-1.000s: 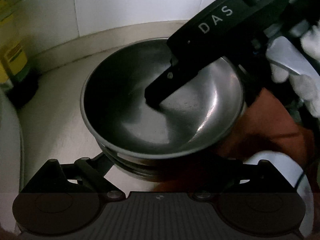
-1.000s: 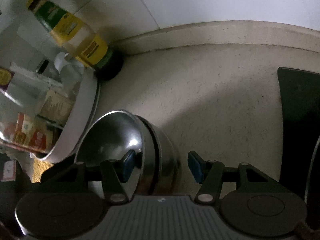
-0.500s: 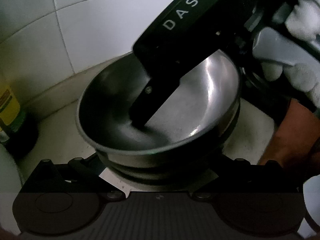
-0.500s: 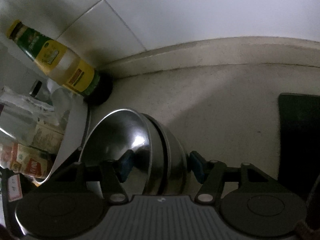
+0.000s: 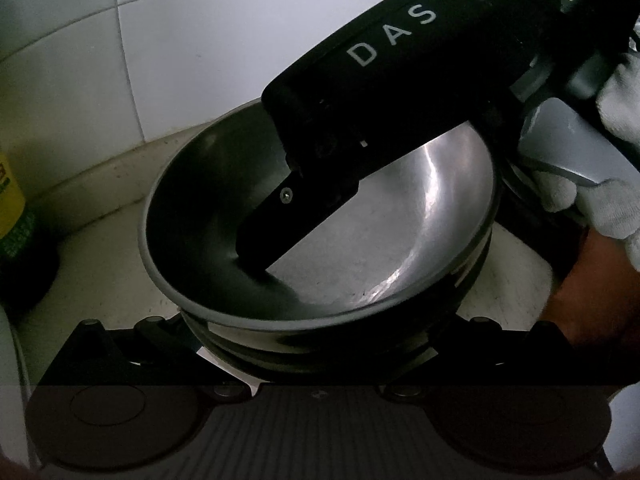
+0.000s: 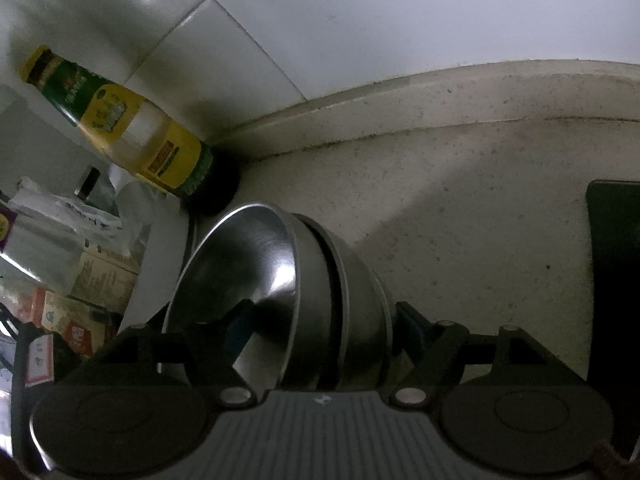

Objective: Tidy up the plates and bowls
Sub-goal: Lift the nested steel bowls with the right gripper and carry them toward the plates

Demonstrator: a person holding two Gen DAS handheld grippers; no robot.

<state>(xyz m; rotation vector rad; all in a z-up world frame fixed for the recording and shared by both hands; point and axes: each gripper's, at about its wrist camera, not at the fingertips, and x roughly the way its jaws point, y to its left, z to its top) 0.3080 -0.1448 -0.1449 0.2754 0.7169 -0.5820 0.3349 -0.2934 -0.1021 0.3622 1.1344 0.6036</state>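
Observation:
A stack of nested steel bowls [image 5: 400, 248] is in front of me over the beige counter. My right gripper [image 6: 324, 328] is shut on the stack's rim, one finger [image 6: 240, 328] inside the top bowl and one [image 6: 412, 328] on the outer wall; the stack shows in the right wrist view [image 6: 320, 280]. In the left wrist view that gripper's black body marked DAS [image 5: 392, 80] reaches into the top bowl from the upper right. My left gripper [image 5: 316, 344] is low under the stack's near side, its fingertips hidden by the bowls.
A yellow-labelled bottle [image 6: 132, 132] stands in the corner against the white tiled wall [image 6: 400, 20]. A white bowl's rim [image 6: 160, 256] and several boxes [image 6: 80, 300] are at the left. A dark mat [image 6: 612, 272] lies at the right on the counter [image 6: 480, 200].
The bowl stack, held by the right gripper, has lifted and tilted toward the wall. The right gripper's fingers have closed in on the rim. The left gripper has stayed under the stack.

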